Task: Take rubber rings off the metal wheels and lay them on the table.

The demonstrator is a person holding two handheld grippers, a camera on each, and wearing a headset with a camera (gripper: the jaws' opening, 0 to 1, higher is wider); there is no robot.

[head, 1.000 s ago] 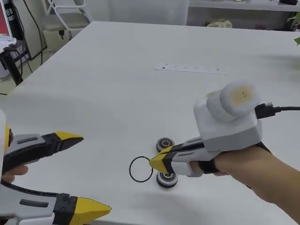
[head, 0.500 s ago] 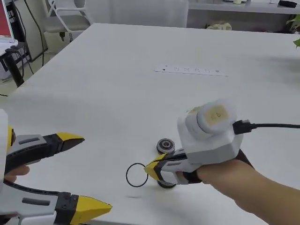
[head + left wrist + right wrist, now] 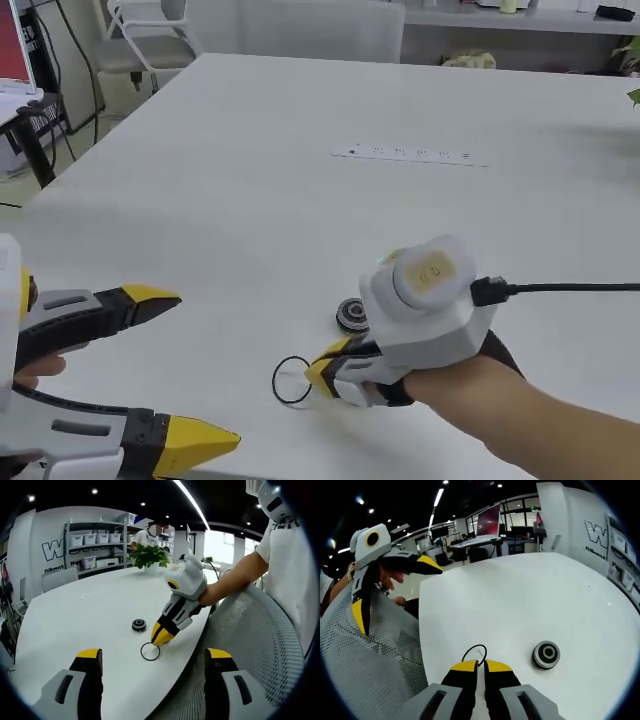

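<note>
A thin black rubber ring [image 3: 290, 380] lies on the white table [image 3: 250, 200] near its front edge. My right gripper [image 3: 318, 372] has its yellow tips closed on the ring's right edge. In the right gripper view the ring [image 3: 474, 652] loops out from between the nearly touching jaws of the right gripper [image 3: 481, 665]. One metal wheel [image 3: 352, 315] with a dark tread lies flat just behind that gripper, and it appears again as the wheel [image 3: 546, 655] to the right of the jaws. My left gripper [image 3: 205, 368] hangs wide open at the lower left, holding nothing.
A white power strip [image 3: 410, 153] lies farther back on the table. Chairs [image 3: 150, 40] stand past the far left corner. A grey mesh chair back [image 3: 240, 630] is beside the table's near edge. Open table surface spreads behind and left of the wheel.
The right gripper has shifted left and toward me, dragging the ring slightly left. A second wheel that lay under its tips has gone out of sight beneath it. The left gripper has stayed put.
</note>
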